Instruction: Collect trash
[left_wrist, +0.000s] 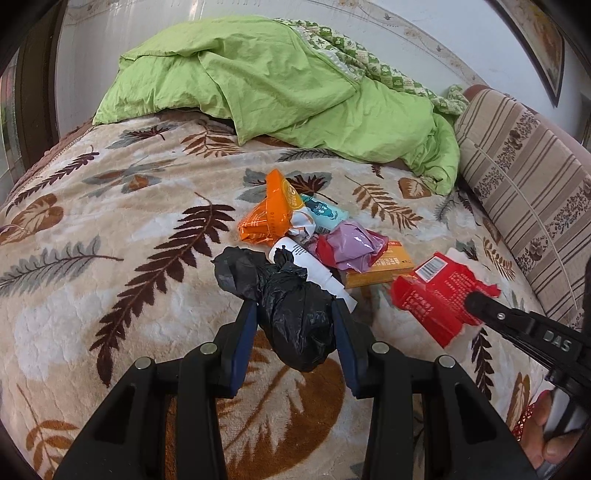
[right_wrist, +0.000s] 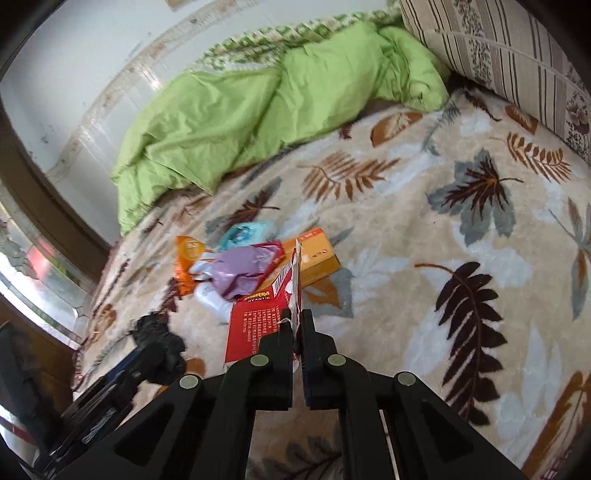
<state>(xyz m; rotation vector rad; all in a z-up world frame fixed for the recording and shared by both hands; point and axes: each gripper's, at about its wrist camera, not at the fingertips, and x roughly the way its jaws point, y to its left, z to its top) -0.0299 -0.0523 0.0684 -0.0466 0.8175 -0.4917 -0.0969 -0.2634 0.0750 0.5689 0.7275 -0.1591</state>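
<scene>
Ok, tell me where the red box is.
The red box is pinched in the right gripper, above the blanket, just right of the yellow box in the left view.

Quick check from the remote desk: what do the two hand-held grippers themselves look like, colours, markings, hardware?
Both are matte black plastic with triangular cutouts and round silver pivot pins. The left hand-held gripper has dark blue pads inside its fingers. The right hand-held gripper carries raised "DAS" lettering on its side. No cables show.

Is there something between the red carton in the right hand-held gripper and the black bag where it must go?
Nothing visible blocks it. The red carton, pinched in the right hand-held gripper, faces only bare blanket toward the black bag, but the left hand-held gripper holds that bag bunched, with no opening showing.
</scene>
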